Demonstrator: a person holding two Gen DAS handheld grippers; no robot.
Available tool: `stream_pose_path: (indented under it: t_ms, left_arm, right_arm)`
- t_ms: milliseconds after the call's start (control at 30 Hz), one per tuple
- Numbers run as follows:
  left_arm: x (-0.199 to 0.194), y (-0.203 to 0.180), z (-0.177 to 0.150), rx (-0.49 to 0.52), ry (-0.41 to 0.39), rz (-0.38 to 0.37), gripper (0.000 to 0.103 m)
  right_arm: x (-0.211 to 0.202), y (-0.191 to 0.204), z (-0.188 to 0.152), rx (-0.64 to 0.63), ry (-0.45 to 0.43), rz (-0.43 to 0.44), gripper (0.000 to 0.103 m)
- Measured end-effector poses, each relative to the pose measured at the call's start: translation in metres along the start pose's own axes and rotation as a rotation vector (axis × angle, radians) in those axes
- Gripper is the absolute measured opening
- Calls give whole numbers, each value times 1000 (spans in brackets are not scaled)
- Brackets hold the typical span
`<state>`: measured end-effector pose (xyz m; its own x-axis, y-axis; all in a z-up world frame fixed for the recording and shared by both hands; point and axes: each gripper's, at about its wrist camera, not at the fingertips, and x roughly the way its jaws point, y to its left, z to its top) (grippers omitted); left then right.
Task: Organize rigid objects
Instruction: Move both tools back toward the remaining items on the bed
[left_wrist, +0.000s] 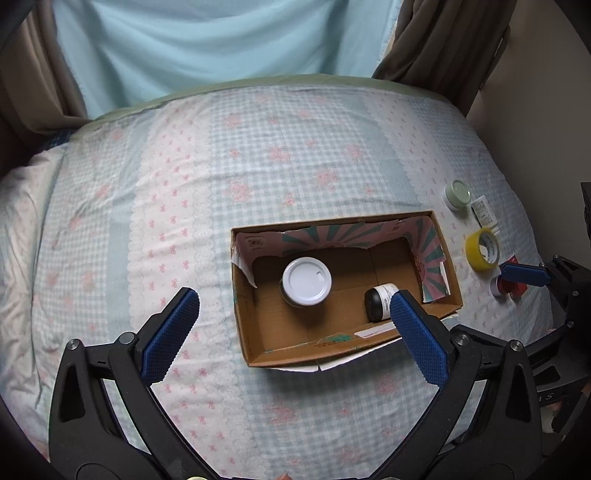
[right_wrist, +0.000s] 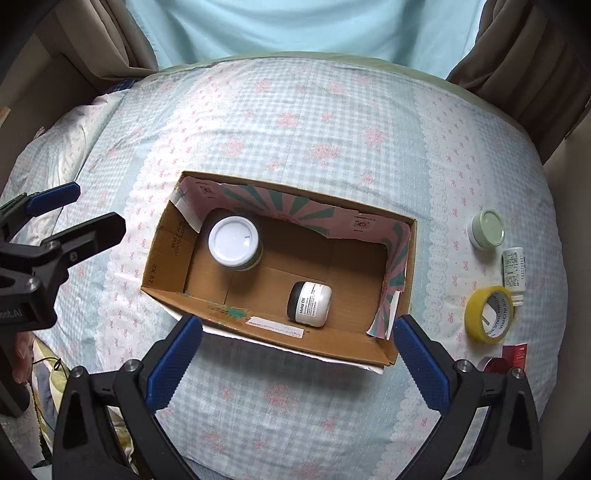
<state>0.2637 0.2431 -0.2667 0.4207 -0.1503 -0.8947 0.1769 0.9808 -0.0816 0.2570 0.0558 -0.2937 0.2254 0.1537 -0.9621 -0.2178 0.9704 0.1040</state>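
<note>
A bed (right_wrist: 295, 122) covered in a pale blue checked sheet with pink flowers fills both views, with light blue fabric and brown curtains behind it. An open cardboard box (right_wrist: 173, 254) sits on the sheet, holding a white-lidded jar (right_wrist: 233, 240) standing upright and a small white tub (right_wrist: 310, 303) with a black cap lying on its side. Right of the box, on the sheet, lie a green-lidded jar (right_wrist: 487, 229), a small white bottle (right_wrist: 514, 269), a roll of yellow tape (right_wrist: 488, 314) and a red item (right_wrist: 496, 363) partly hidden. The left gripper (left_wrist: 295, 306) and right gripper (right_wrist: 297, 334) both hover near the box with jaws spread wide, holding nothing.
</note>
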Motion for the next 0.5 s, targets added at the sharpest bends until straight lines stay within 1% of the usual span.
stream_pose_path:
  t_ms: [100, 167, 233, 333, 400, 500]
  left_arm:
    - [-28, -17, -6, 42, -39, 47, 103]
    - [-44, -32, -8, 67, -62, 58, 103]
    - [-57, -49, -9, 84, -79, 50, 103]
    - [-71, -79, -7, 92, -90, 28, 103]
    - [-76, -101, -7, 97, -98, -1, 103]
    - [-76, -140, -7, 131, -100, -2, 103]
  right_arm:
    - [-29, -5, -13, 33, -37, 5, 103]
    - [-44, -11, -22, 56, -58, 13, 103]
    - [-59, -22, -33, 68, -76, -2, 103]
    - [-78, -45, -51, 78, -94, -51, 103]
    - [-89, -65, -63, 90, -108, -72, 103]
    - [-103, -103, -82, 122, -124, -97, 103]
